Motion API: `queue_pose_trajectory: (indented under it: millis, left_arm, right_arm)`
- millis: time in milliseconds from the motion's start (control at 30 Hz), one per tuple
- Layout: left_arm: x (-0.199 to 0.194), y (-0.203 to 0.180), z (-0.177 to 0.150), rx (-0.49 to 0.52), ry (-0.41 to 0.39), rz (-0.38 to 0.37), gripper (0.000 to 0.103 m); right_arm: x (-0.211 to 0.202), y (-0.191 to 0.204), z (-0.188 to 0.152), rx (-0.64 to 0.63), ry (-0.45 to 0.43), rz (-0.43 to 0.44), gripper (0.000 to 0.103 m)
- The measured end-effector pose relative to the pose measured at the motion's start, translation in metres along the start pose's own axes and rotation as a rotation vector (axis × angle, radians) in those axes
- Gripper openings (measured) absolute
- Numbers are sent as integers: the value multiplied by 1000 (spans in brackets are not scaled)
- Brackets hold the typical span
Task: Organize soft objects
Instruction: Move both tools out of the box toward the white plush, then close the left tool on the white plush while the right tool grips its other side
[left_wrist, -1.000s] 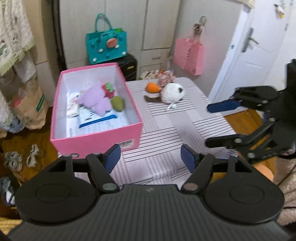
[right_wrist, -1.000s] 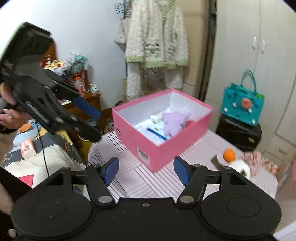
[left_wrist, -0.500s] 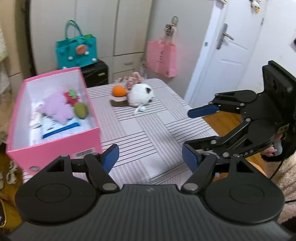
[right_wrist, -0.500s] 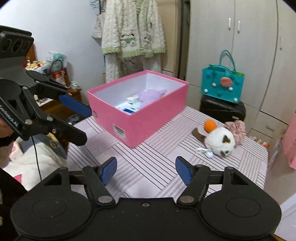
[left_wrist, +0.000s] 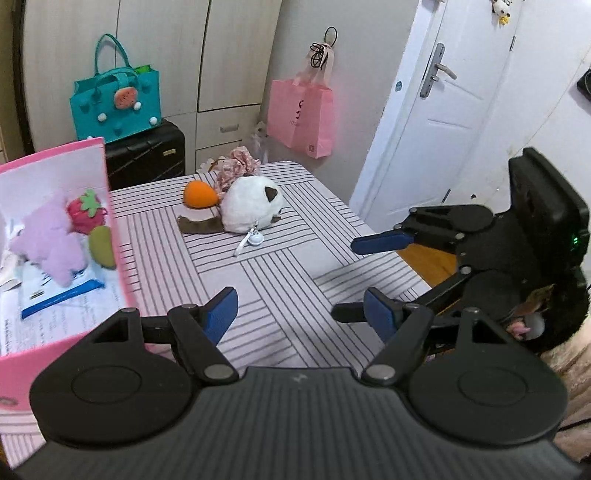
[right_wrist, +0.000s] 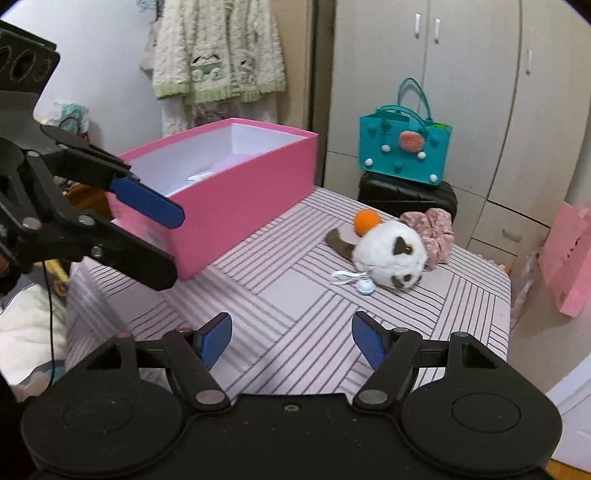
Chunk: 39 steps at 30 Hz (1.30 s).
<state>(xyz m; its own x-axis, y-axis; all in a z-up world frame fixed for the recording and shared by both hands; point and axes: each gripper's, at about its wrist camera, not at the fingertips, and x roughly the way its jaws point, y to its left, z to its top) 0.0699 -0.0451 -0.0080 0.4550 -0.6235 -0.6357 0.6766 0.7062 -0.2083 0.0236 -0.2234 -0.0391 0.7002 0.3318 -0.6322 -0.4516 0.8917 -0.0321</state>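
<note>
The left gripper (left_wrist: 301, 312) points down at a slant with its blue pads apart and nothing between them. The right gripper (right_wrist: 291, 341) tilts down too, its jaws opening on nothing. A hand (left_wrist: 524, 325) seems to hold it, mostly hidden.

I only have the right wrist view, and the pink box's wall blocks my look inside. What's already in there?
Observer: The left wrist view shows a lilac plush toy, a strawberry plush and a green plush lying on papers inside the pink box.
Operator: The pink bag at my right edge is cut off. How is it held up?
Observer: The pink bag hangs by its handles from a wall hook.
Operator: What's to the right of it?
Observer: A white door, closed, with a metal handle.
</note>
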Motion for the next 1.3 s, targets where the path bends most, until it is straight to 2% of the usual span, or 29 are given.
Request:
queue_pose_trajectory:
  millis: [167,333,467,733,833,900,1033,1300]
  left_arm:
    - [21,5,9,-2,-12,-5,74]
    - [38,9,15,-14,-77,18,76]
    - [57,13,21,-48,-93,14,77]
    - [93,18,30,-87,-120,29,80]
    - [106,16,36,-81,-160,79,83]
    - [116,16,44,-81,-164,91,83]
    - [130,16,54,-67,-170,114,84]
    - [161,41,64,-177,-51,101,84]
  right_arm:
    - [20,-20,-7,32,-56,-17,76]
    - [34,-31,-10,24,-150,-49,81]
    - [49,-39,-11,22,-197,-84,81]
    - [73,-67,-10,130,-271,-102,82]
    - [84,-79,-9,181,-244,-81,83]
    - [94,-81,-7,164,-205,-69,83]
    - [106,-81,-3,131,-170,-103,83]
    - [126,-100,6,214,-150,-91,83]
